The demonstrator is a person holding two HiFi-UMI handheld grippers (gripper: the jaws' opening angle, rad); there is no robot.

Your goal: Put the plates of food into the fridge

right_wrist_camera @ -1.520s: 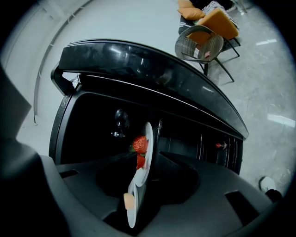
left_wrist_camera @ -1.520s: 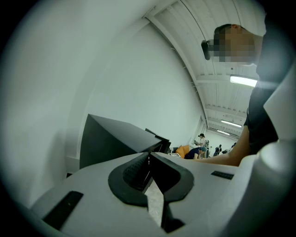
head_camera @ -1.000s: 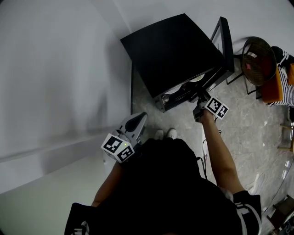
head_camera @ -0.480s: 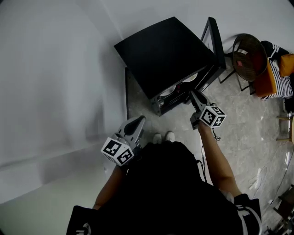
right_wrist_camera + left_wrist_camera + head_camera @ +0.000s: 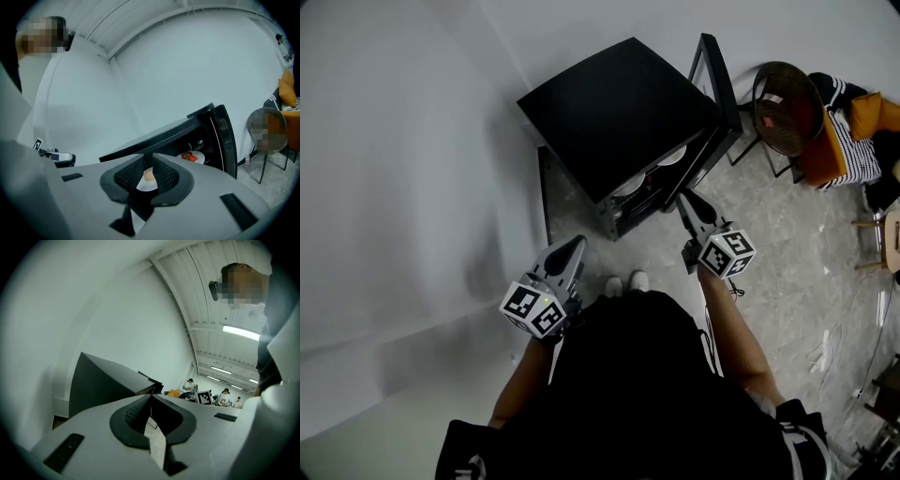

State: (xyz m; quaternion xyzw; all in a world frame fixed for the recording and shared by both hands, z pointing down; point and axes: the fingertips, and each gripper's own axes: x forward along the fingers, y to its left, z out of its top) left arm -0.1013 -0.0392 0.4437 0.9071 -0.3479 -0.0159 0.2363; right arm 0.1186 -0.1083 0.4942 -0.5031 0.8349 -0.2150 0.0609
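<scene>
A small black fridge (image 5: 619, 112) stands on the floor with its door (image 5: 717, 80) swung open to the right. Two white plates sit inside: one with pale orange food (image 5: 149, 180), one with red food (image 5: 191, 157); their rims (image 5: 672, 157) show in the head view. My right gripper (image 5: 686, 199) hovers just in front of the opening, clear of the plates. Its jaws have just been closing and stand narrowly open with nothing between them (image 5: 149, 161). My left gripper (image 5: 574, 246) is held near my body, left of the fridge, jaws shut and empty (image 5: 151, 397).
A white wall runs behind and left of the fridge (image 5: 103, 376). A round dark wire chair (image 5: 786, 108) with an orange cushion and striped cloth (image 5: 844, 141) stands to the right of the door. My feet (image 5: 623, 281) are just before the fridge on the stone floor.
My right gripper has drawn back from the fridge opening toward me, risen and rolled, its jaws narrowing. The plates stay inside. The left gripper has kept still.
</scene>
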